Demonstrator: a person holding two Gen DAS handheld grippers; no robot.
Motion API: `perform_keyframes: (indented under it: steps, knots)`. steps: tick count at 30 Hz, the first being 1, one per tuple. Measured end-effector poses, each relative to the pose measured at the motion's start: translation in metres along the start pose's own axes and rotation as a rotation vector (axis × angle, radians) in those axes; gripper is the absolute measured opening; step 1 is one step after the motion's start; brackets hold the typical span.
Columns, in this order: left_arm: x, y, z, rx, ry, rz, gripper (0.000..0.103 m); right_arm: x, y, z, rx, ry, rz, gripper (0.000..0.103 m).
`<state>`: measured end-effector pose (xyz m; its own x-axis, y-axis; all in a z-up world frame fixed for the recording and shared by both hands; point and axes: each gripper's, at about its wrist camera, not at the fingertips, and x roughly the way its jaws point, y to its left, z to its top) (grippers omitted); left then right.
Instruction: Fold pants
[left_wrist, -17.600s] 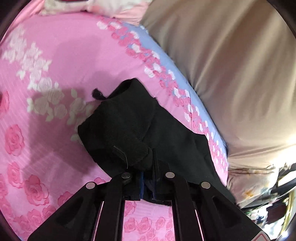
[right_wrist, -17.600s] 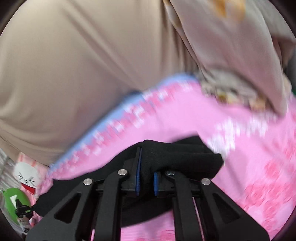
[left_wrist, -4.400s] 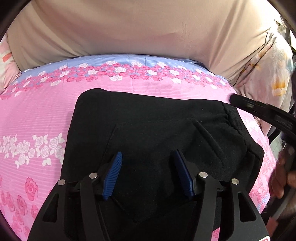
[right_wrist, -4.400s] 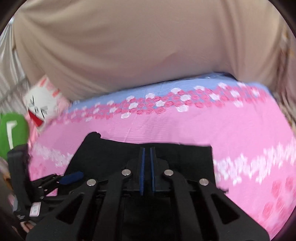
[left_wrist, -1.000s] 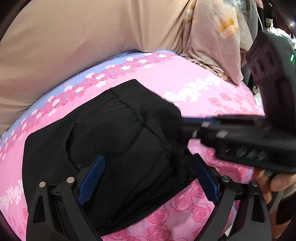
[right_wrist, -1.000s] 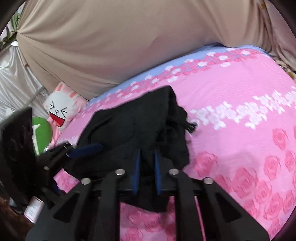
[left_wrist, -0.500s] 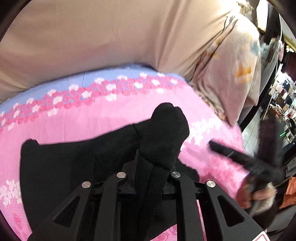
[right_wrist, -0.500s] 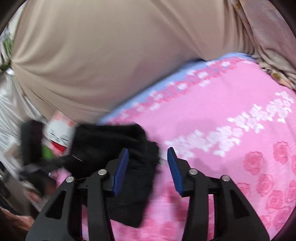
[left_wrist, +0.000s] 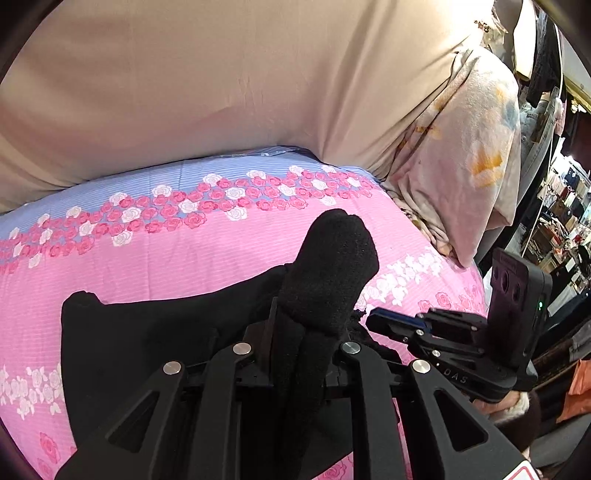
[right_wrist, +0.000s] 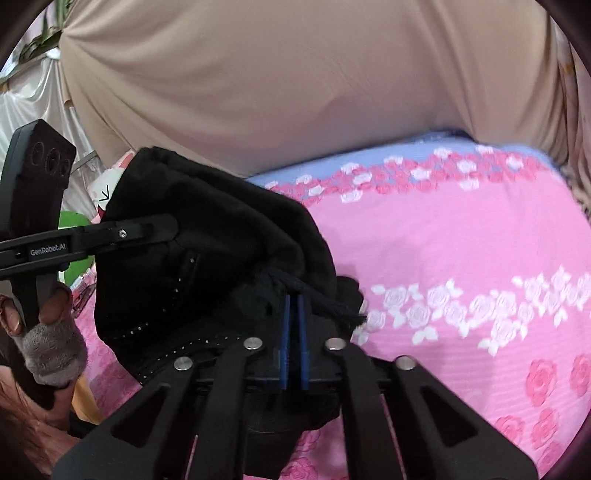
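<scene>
The black pants (left_wrist: 147, 343) lie partly folded on the pink rose bedsheet (left_wrist: 184, 254). My left gripper (left_wrist: 295, 354) is shut on a thick bunched fold of the pants, which bulges up between its fingers. In the right wrist view the pants (right_wrist: 207, 240) hang lifted from my left gripper (right_wrist: 159, 229) at the left. My right gripper (right_wrist: 293, 306) has its blue pads pressed together at the pants' lower edge, apparently pinching the cloth. It also shows at the right of the left wrist view (left_wrist: 391, 321).
A large beige cushion (left_wrist: 221, 92) backs the bed. A floral pillow (left_wrist: 469, 166) lies at the right end. A cartoon-face pillow (right_wrist: 107, 188) and a green item (right_wrist: 74, 236) sit at the left. Shop shelves (left_wrist: 561, 206) stand beyond the bed.
My right gripper has gone from open to shut at the pants' edge. My left gripper stays shut on the bunched fold and has lifted it a little.
</scene>
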<state>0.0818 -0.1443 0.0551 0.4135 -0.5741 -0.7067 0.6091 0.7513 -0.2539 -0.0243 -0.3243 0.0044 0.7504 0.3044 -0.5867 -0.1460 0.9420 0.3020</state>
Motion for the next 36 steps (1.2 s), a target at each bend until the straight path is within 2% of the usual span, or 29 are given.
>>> perform_keyframes:
  steps: [1, 2, 3, 4, 5, 6, 7, 10, 13, 16, 18, 20, 21, 22, 23, 25, 26, 27, 30, 33, 35, 36]
  knots:
    - [0.001, 0.0, 0.0, 0.001, 0.001, 0.0, 0.013, 0.004, 0.0, 0.002, -0.004, 0.016, -0.019, 0.028]
    - [0.001, -0.001, 0.0, 0.003, 0.002, 0.0, 0.013, 0.008, -0.002, 0.004, -0.01, 0.019, -0.036, 0.059]
    - [0.001, -0.001, 0.0, 0.006, 0.0, 0.002, 0.013, 0.013, -0.004, 0.005, -0.018, 0.018, -0.037, 0.066]
    - [0.001, -0.001, 0.0, 0.007, -0.001, 0.005, 0.013, 0.02, -0.006, 0.006, -0.025, 0.033, -0.029, 0.063]
    - [0.001, -0.001, 0.0, 0.008, -0.003, 0.008, 0.013, 0.03, -0.008, 0.008, -0.027, 0.073, -0.021, 0.037]
    - [0.0, 0.0, 0.001, 0.006, -0.003, 0.009, 0.013, 0.036, -0.009, 0.009, -0.017, 0.105, -0.017, 0.005]
    - [0.0, 0.001, 0.002, 0.005, -0.004, 0.01, 0.013, 0.036, -0.006, 0.01, -0.019, 0.115, -0.02, 0.004]
    - [-0.004, 0.004, 0.003, 0.006, -0.015, 0.014, 0.013, 0.018, 0.018, 0.009, -0.049, 0.107, 0.022, 0.003]
    - [-0.008, 0.007, 0.005, 0.008, -0.026, 0.003, 0.013, 0.004, 0.044, 0.005, -0.002, 0.11, 0.162, 0.003]
    - [-0.009, 0.003, 0.004, 0.018, -0.03, -0.008, 0.013, 0.016, 0.062, -0.003, 0.077, 0.124, 0.277, 0.003]
    - [-0.008, -0.001, 0.002, 0.023, -0.026, -0.013, 0.013, 0.03, 0.058, -0.006, 0.124, 0.136, 0.305, 0.003]
    - [-0.005, -0.001, 0.0, 0.02, -0.015, -0.025, 0.013, 0.049, 0.041, -0.01, 0.249, 0.148, 0.341, 0.006]
    - [-0.002, -0.002, -0.001, 0.018, -0.007, -0.034, 0.013, 0.054, 0.035, -0.012, 0.265, 0.146, 0.306, 0.006]
    - [0.001, -0.003, -0.003, 0.018, 0.005, -0.047, 0.013, 0.059, 0.027, -0.014, 0.272, 0.127, 0.204, 0.006]
    - [0.007, -0.005, -0.006, 0.019, 0.025, -0.064, 0.013, 0.058, 0.022, -0.015, 0.281, 0.102, 0.17, 0.005]
    - [0.016, -0.012, -0.015, 0.032, 0.059, -0.086, 0.014, 0.046, 0.011, -0.016, 0.333, 0.081, 0.188, 0.007]
    - [0.019, -0.015, -0.018, 0.041, 0.071, -0.094, 0.015, 0.03, 0.003, -0.019, 0.368, 0.053, 0.215, 0.016]
    - [0.025, -0.02, -0.025, 0.053, 0.095, -0.107, 0.016, 0.013, -0.003, -0.022, 0.379, 0.015, 0.211, 0.033]
    - [0.042, -0.035, -0.045, 0.094, 0.15, -0.127, 0.019, -0.043, -0.032, -0.043, 0.428, -0.077, 0.114, 0.052]
    - [0.063, -0.045, -0.064, 0.113, 0.181, -0.13, 0.03, -0.085, -0.055, -0.062, 0.505, -0.139, 0.023, 0.052]
    - [0.059, -0.055, -0.073, 0.145, 0.137, -0.114, 0.039, -0.098, -0.053, -0.065, 0.502, -0.152, 0.013, 0.052]
    - [0.054, -0.059, -0.075, 0.164, 0.132, -0.129, 0.04, -0.097, -0.049, -0.063, 0.491, -0.15, 0.022, 0.054]
